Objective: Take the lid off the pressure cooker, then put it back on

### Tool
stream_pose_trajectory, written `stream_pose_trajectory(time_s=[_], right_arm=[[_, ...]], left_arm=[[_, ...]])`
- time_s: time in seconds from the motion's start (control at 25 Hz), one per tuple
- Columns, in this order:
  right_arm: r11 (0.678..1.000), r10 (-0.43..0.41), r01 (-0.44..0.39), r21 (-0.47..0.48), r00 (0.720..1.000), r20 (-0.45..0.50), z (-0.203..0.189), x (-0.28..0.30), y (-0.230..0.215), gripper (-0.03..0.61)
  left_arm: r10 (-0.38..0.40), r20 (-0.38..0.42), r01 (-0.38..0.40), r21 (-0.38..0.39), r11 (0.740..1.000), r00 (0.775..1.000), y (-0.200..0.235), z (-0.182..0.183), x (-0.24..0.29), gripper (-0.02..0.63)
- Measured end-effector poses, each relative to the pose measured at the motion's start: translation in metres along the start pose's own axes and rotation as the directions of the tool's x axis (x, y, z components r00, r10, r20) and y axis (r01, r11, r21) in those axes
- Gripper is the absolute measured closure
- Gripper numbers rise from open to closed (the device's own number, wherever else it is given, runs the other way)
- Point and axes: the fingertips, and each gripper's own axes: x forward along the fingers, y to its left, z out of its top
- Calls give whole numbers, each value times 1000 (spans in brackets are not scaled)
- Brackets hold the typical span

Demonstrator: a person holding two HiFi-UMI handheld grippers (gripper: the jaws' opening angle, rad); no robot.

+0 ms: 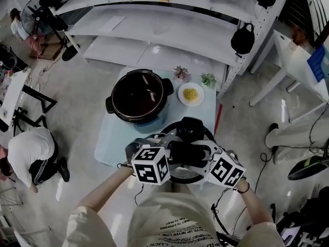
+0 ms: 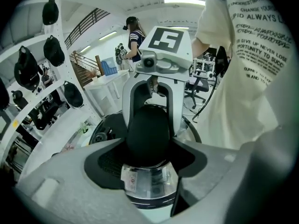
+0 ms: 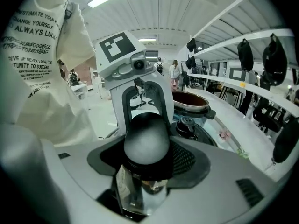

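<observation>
The open pressure cooker pot (image 1: 139,95) stands on the pale table (image 1: 114,138), its dark inside showing. Its lid (image 1: 191,133) hangs in the air nearer to me, off the pot and to its right. Both grippers grip the lid's black handle (image 1: 187,152) from opposite sides: my left gripper (image 1: 174,152) and my right gripper (image 1: 204,154). In the left gripper view the jaws (image 2: 149,161) press on the rounded black handle (image 2: 148,132), with the shiny lid (image 2: 149,183) below. The right gripper view shows the same grip (image 3: 147,166) on the handle (image 3: 145,141), with the pot (image 3: 190,101) beyond.
A small plate of yellow food (image 1: 191,94) and two little potted plants (image 1: 180,73) (image 1: 208,79) sit on the table behind the lid. White shelving (image 1: 154,30) runs across the back. A person (image 1: 31,151) crouches on the floor at the left.
</observation>
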Motion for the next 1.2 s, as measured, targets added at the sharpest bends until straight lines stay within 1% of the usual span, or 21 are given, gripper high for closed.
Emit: stream_pose_trajectory(time_s=[0.24, 0.48, 0.64, 1.0, 1.2], right_arm=[[1000, 5, -4, -28, 1000, 30, 17, -11, 7, 302], [995, 7, -3, -100, 999, 36, 32, -23, 7, 302], [991, 6, 2, -133, 998, 60, 42, -27, 4, 302], [983, 31, -18, -180, 997, 68, 66, -25, -6, 302], [979, 28, -16, -204, 998, 56, 77, -13, -14, 302]], left_arm=[[40, -11, -40, 13, 999, 999, -3, 11, -19, 326], [103, -15, -103, 28, 994, 995, 0, 22, -35, 327], [138, -18, -137, 35, 990, 990, 3, 27, -44, 327], [191, -26, -190, 33, 981, 981, 18, 26, -66, 327], [218, -23, -217, 37, 976, 976, 28, 15, -75, 327]])
